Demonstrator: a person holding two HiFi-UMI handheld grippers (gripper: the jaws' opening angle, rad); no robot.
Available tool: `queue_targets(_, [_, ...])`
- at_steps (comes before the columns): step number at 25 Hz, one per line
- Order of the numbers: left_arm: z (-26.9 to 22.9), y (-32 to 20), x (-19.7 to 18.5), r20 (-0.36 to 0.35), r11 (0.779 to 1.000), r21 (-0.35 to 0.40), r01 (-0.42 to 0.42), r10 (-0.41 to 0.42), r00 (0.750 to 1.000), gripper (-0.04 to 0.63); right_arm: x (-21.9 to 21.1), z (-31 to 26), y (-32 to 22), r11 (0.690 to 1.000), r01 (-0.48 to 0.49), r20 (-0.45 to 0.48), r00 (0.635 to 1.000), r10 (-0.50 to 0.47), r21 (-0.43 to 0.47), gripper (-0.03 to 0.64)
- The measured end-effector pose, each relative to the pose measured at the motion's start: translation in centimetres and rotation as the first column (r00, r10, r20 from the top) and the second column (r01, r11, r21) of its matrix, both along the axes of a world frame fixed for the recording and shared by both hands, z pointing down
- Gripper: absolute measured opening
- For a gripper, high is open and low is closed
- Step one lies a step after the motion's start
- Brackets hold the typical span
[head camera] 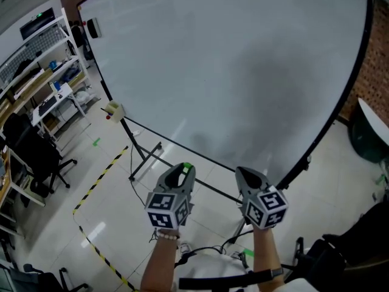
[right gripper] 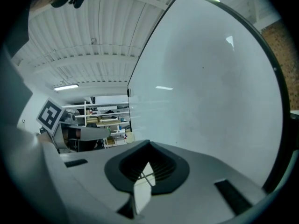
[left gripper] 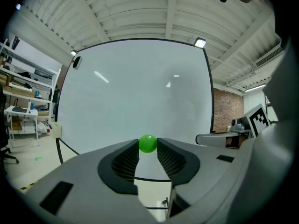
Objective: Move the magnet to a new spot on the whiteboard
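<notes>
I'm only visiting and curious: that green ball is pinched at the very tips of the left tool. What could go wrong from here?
1. The green magnet is round and held only at the left gripper's very tips, so it might slip out and fall to the floor.
2. It is not yet on the whiteboard; letting go before it touches would likely drop it.

Tiled floor, metal shelving, office chair, brick wall.
</notes>
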State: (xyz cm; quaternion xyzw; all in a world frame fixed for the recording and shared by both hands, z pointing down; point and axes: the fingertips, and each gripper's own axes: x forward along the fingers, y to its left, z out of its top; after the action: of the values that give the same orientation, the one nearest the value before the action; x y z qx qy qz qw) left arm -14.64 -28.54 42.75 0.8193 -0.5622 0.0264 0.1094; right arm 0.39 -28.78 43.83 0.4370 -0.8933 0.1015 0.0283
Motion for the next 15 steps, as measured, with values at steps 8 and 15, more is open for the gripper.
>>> queue_targets(8, [-4.1, -4.8, 1.2, 0.041, 0.997, 0.072, -0.034, 0.031, 0.999, 0.123, 2.8, -0.2, -1.3, 0.998, -0.060, 0.009, 0.998, 0.060, 0.002, 0.006])
queue_targets(15, [-8.5, -9.0, 3.8, 0.088, 0.986, 0.139, -0.089, 0.077, 0.993, 0.123, 5.9, -0.5, -1.9, 0.991, -0.131, 0.019, 0.991, 0.131, 0.008, 0.006])
